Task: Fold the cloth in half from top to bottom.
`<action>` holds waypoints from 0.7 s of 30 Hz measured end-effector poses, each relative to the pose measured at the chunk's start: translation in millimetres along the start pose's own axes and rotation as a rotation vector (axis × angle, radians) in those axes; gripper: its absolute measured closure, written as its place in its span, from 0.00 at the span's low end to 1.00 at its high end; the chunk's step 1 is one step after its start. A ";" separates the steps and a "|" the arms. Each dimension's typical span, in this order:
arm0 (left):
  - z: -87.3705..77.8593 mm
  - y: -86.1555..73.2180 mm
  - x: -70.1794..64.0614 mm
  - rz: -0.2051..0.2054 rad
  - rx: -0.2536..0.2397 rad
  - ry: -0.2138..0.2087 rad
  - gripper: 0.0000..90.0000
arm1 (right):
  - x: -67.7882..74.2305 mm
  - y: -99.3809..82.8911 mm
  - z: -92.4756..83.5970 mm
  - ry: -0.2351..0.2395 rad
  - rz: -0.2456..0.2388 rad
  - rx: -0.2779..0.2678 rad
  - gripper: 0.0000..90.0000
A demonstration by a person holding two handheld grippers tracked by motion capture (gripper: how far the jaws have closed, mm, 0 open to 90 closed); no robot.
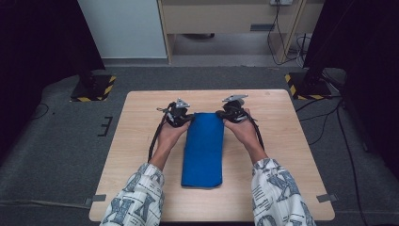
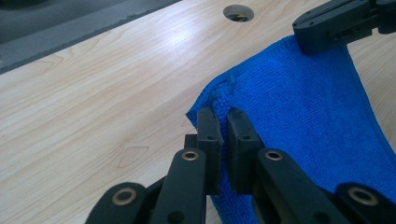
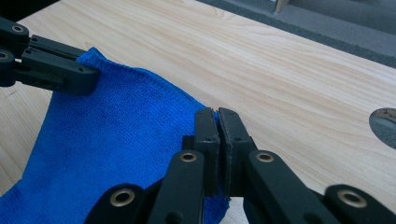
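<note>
Blue terry cloth, folded into a long strip, lying down the middle of the pale wooden table, its near end toward the person and its far end between the two grippers. Left gripper pinching the far left corner, right gripper pinching the far right corner, each held in a hand coming out of a patterned white sleeve, black cables trailing back along the wrists.

From above, jaws too small for reading; only the two black heads sitting against the cloth's far edge, grey three-cornered plates on top.

Along the left gripper, showing far more: jaws clenched on a bunched, puckered ridge of cloth, a little blue still standing between the pads. Other gripper reaching in at upper right, its tip lying on the opposite corner. Round hole in the tabletop beyond, small and easily missed from overhead.

Along the right gripper, jaws pressed almost flat together on a thin hem of the cloth, a sliver of blue showing in the slit. Other gripper coming in from the left onto the far corner. Cloth sagging slightly between the two grips, edge curving rather than lying taut. Part of a hole at the right border of the wood.
</note>
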State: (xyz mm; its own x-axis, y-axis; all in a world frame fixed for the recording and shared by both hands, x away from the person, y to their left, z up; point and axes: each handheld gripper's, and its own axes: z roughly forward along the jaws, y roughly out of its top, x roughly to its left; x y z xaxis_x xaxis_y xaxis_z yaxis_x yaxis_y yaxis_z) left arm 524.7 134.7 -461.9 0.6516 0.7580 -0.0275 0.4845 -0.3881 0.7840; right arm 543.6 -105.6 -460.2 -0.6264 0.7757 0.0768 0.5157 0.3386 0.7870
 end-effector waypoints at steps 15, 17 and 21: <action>-14.4 3.7 4.4 -0.007 -0.029 0.009 0.96 | 3.8 7.9 -7.2 0.010 -0.008 -0.029 0.97; -15.8 3.9 5.8 -0.013 -0.034 0.009 0.96 | 4.7 9.6 -8.2 0.014 -0.009 -0.034 0.97; -16.7 4.2 6.5 -0.020 -0.043 0.008 0.96 | 5.5 12.5 -10.4 0.016 -0.015 -0.039 0.97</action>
State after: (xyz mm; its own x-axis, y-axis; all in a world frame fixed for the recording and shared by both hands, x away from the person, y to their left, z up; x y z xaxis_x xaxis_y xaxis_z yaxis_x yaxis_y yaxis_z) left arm 521.2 146.7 -448.5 0.6377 0.7693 -0.0385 0.4718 -0.3506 0.8090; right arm 540.5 -102.6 -443.6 -0.6431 0.7622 0.0741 0.4832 0.3288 0.8114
